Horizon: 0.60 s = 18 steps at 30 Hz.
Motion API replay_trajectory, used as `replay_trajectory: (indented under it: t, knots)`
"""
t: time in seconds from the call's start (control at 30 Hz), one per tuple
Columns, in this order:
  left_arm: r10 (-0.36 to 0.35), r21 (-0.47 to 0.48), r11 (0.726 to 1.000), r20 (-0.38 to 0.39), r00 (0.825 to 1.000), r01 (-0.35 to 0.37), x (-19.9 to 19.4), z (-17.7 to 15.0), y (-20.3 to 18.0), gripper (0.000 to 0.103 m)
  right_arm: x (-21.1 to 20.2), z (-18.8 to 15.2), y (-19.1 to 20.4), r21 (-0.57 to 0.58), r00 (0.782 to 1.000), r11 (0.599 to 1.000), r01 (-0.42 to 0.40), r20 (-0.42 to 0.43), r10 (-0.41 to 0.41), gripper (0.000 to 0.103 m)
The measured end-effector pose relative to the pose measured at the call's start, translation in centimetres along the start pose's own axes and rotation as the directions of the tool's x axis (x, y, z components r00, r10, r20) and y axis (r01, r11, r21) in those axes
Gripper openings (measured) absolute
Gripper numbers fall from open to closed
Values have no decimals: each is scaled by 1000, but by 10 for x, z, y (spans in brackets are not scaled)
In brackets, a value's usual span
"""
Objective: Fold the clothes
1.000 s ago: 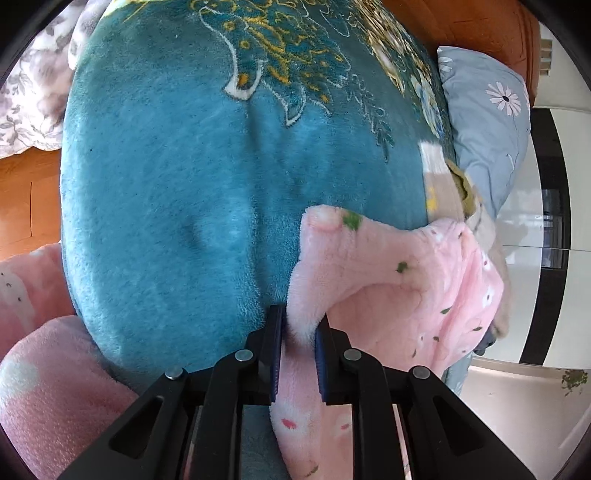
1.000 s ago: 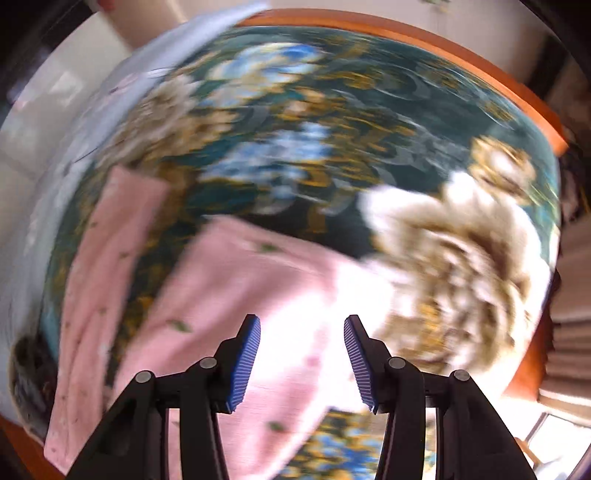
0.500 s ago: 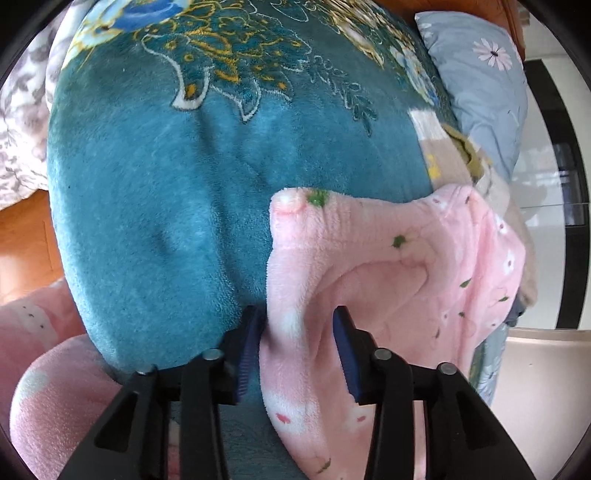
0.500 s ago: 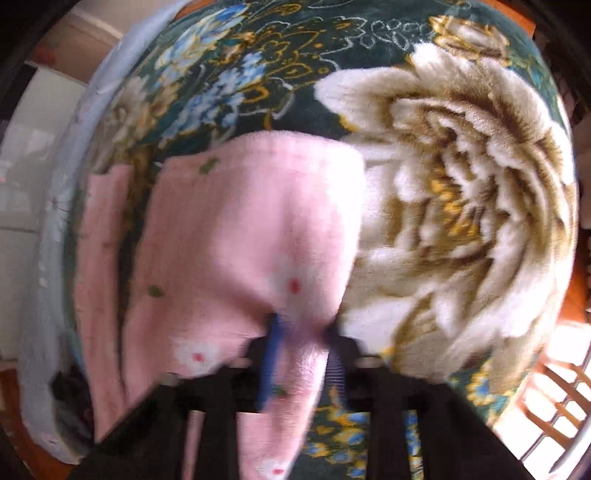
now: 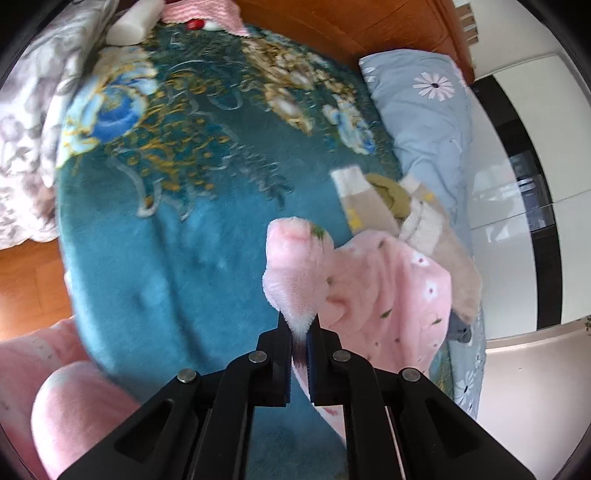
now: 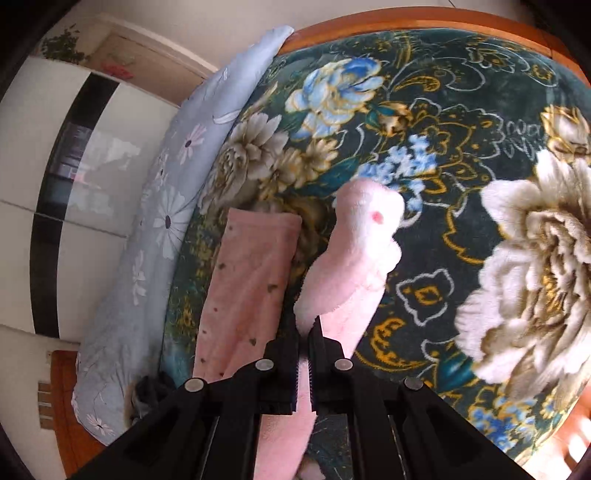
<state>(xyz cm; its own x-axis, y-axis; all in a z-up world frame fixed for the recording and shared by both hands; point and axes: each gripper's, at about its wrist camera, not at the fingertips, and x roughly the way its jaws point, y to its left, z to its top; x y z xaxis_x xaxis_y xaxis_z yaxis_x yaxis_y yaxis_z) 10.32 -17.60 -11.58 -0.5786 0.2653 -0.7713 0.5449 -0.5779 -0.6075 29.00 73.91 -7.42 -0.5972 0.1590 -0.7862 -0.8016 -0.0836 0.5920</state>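
Observation:
A fluffy pink garment with small flower prints (image 5: 384, 295) lies on a teal flowered blanket (image 5: 177, 221) on the bed. My left gripper (image 5: 299, 332) is shut on one pink edge, which bunches up above the jaws. My right gripper (image 6: 303, 339) is shut on another edge of the pink garment (image 6: 354, 258), lifted off the blanket (image 6: 480, 184). A flat pink trouser leg (image 6: 251, 288) lies to its left.
A beige garment (image 5: 406, 214) lies behind the pink one. A pale blue flowered pillow (image 5: 436, 122) (image 6: 155, 236) runs along the bed edge by a white wardrobe (image 5: 517, 184). More pink fabric (image 5: 55, 398) sits at lower left. Wooden headboard (image 5: 351, 26) behind.
Both grippers have closed on the pink garment and pulled up from the blanket; the left one opened briefly and regripped, the right went from open to shut.

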Motion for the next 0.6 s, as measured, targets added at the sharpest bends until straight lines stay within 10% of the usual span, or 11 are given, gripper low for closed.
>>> replay_trajectory:
  t: [0.33,0.6]
  knots:
    - [-162,-49,986,-83,983,158,26,63,-108,5,29,45,90,2,998,998,-70,5,70,4]
    - [-150,-65,988,-150,977,141,80,98,-167,5,98,75,178,-23,999,1000,3,-43,-4,5]
